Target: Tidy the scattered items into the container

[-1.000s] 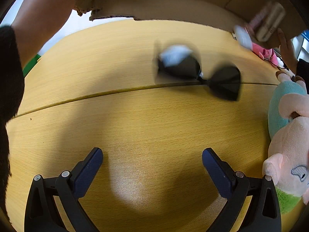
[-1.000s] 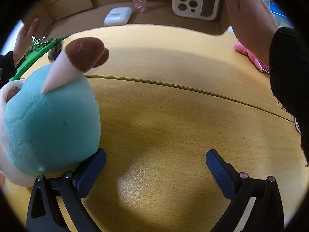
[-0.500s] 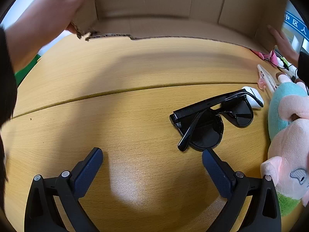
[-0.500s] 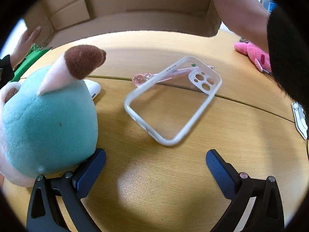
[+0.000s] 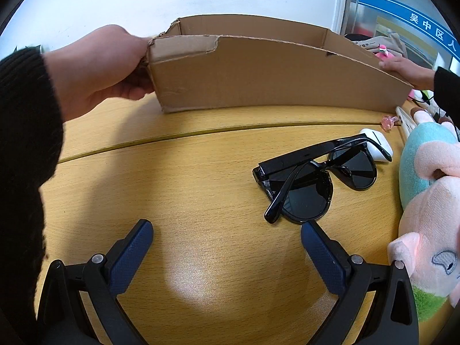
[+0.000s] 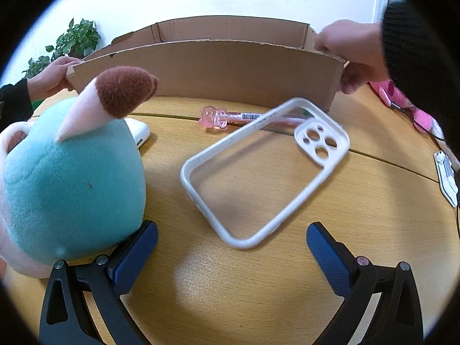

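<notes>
A shallow cardboard box (image 5: 258,77) stands upright at the back of the wooden table, held at both ends by a person's hands (image 5: 97,66); it also shows in the right wrist view (image 6: 207,72). Black sunglasses (image 5: 313,181) lie just ahead of my open left gripper (image 5: 227,238), near its right finger. A white earbud case (image 5: 379,143) lies beyond them. My right gripper (image 6: 230,241) is open and empty. A white-rimmed clear phone case (image 6: 264,166) lies ahead of it, with a pink pen (image 6: 247,116) behind. A teal and pink plush toy (image 6: 72,172) touches its left finger.
The plush toy also fills the right edge of the left wrist view (image 5: 428,201). A second pink plush (image 6: 402,97) and a white charger with cable (image 6: 445,172) lie at the far right. A potted plant (image 6: 72,40) stands behind the box.
The person tipped the box, spilling sunglasses, earbud case, pen and phone case onto the table, then stood the box upright at the back. Both grippers stayed still and open.
</notes>
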